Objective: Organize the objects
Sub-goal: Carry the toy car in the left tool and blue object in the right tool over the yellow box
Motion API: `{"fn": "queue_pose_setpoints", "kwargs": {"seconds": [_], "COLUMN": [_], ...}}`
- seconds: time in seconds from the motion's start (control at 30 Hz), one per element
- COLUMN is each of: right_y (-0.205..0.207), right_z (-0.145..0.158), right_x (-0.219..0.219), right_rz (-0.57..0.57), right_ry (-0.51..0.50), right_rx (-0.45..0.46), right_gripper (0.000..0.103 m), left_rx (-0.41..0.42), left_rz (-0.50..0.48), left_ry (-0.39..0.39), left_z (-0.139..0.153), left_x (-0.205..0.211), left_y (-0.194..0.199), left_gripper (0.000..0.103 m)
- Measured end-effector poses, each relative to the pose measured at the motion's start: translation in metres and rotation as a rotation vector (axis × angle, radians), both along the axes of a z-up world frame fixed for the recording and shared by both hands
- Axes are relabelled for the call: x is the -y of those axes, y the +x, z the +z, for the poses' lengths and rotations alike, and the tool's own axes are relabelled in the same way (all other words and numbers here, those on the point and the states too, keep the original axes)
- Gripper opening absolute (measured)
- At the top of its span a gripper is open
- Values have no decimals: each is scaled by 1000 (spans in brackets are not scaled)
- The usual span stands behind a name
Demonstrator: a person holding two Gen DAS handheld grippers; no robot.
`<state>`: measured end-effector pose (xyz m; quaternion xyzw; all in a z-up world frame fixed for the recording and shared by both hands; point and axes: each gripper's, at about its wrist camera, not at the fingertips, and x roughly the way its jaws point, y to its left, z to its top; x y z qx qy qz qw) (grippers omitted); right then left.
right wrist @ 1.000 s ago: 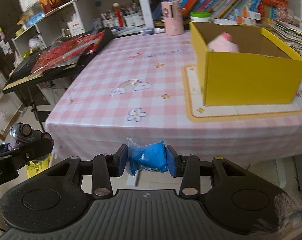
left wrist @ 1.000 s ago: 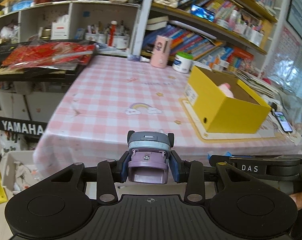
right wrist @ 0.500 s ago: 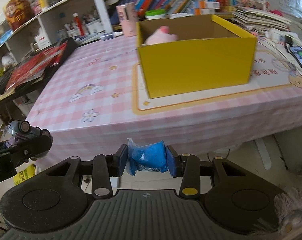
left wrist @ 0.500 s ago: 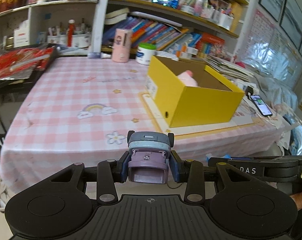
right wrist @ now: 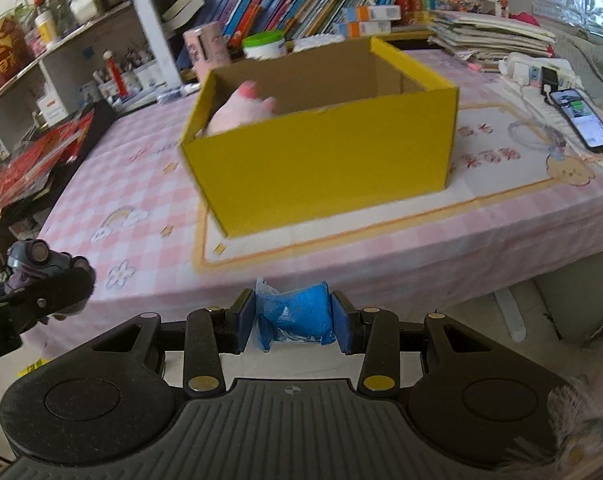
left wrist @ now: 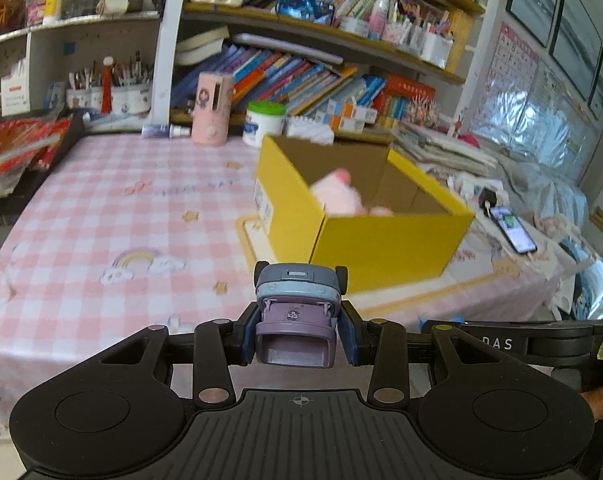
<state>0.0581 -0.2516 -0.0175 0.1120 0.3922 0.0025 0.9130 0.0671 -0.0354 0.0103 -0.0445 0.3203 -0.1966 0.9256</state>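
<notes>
your left gripper (left wrist: pixel 296 334) is pinching a purple toy car (left wrist: pixel 296 314) between its fingers; your right gripper (right wrist: pixel 294 322) is squeezing a blue packet (right wrist: pixel 297 316). beyond, on the pink checked table (left wrist: pixel 101 216), a yellow box (right wrist: pixel 325 160) is holding a pink plush (left wrist: pixel 339 196).

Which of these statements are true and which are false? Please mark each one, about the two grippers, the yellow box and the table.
1. The left gripper holds a toy car. True.
2. The right gripper is open with nothing in it. False: it is shut on a blue packet.
3. A pink soft toy lies inside the yellow box. True.
4. The box has a closed lid. False: its top is open.
5. A phone lies on the table. True.
</notes>
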Motion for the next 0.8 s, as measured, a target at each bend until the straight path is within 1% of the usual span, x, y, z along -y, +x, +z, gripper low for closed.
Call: {"fn": "queue_pose_setpoints", "kwargs": {"seconds": [0.3, 0.53, 0.67, 0.8], "right_y": [39, 87, 121, 155], "right_z": [30, 56, 60, 55], "right_x": [43, 72, 83, 88], "right_rz": [-5, 31, 72, 130], "right_ry": [-10, -29, -39, -62], "right_rx": [115, 208, 221, 207], "right_gripper": [37, 37, 37, 37], "left_rx": [106, 167, 183, 163], "left_rz": [4, 0, 15, 41], "left_ry": [-13, -15, 4, 22], "left_z": [27, 41, 44, 41], "left_x": [39, 75, 91, 103], "left_y": [41, 80, 105, 134], "left_gripper": [38, 38, 38, 38]}}
